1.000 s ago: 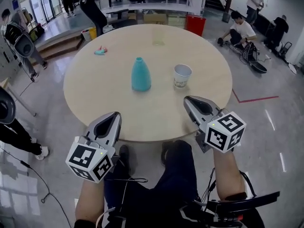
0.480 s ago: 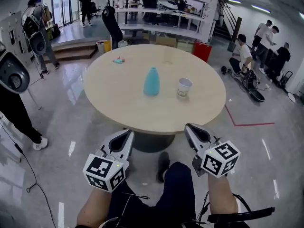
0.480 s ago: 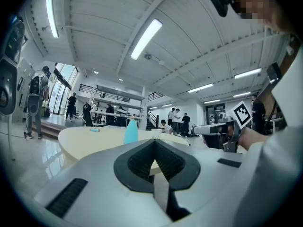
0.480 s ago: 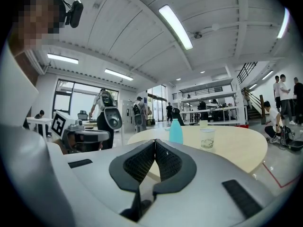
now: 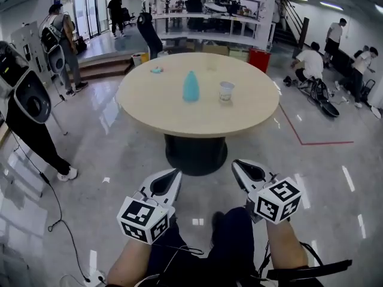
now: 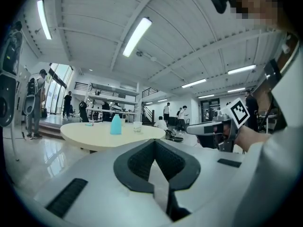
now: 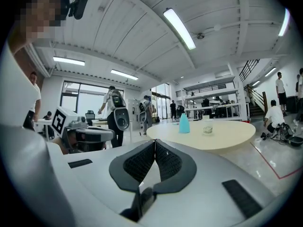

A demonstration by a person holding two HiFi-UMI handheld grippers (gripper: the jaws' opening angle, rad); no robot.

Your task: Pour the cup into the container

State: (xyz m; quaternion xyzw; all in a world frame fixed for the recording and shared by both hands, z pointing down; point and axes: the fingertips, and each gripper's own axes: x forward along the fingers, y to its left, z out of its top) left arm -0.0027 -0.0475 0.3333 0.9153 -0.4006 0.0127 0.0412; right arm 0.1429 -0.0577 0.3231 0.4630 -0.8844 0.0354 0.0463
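Head view: the cup (image 5: 226,91) stands on the table (image 5: 179,117), well ahead of you and right of the teal container (image 5: 191,86), on your right gripper's (image 5: 238,165) side.
Left gripper view: your left gripper (image 6: 154,144) is closed and empty.
Right gripper view: jaws together, holding nothing, with the cup ahead and to the right.

Teal container (image 5: 191,86); cup (image 5: 226,91) seemingly white; beige table (image 5: 179,112).

left gripper (image 5: 173,176) closed, right gripper (image 5: 239,167) closed
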